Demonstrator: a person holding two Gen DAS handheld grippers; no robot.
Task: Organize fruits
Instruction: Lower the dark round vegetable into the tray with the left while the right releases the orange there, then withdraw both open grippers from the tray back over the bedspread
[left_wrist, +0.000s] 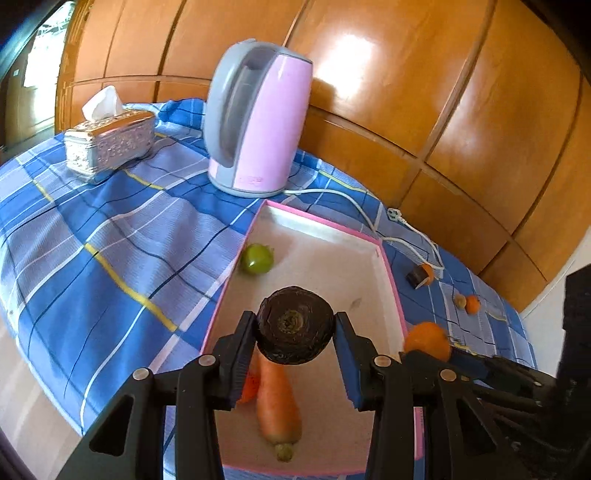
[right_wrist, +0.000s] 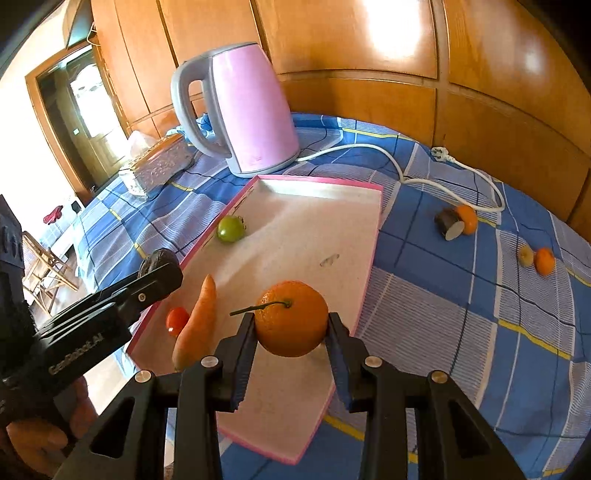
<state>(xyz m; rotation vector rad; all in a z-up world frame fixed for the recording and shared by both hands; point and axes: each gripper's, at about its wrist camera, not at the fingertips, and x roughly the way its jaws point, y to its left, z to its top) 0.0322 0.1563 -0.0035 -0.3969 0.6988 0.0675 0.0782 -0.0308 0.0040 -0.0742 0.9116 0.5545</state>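
Both loads hang over the pink tray — the delivery step; the left gripper is clenched on a dark round piece, the right gripper on an orange. Next: lower and release clear of the carrot at seven o'clock; only the right view shows the red tomato whole — the left barely.

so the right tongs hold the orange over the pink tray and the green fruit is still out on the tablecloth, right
Not quite. The green fruit is already inside the pink tray, near its left wall, not on the tablecloth. The right wrist view shows it. The right tongs do hold the orange over the tray.
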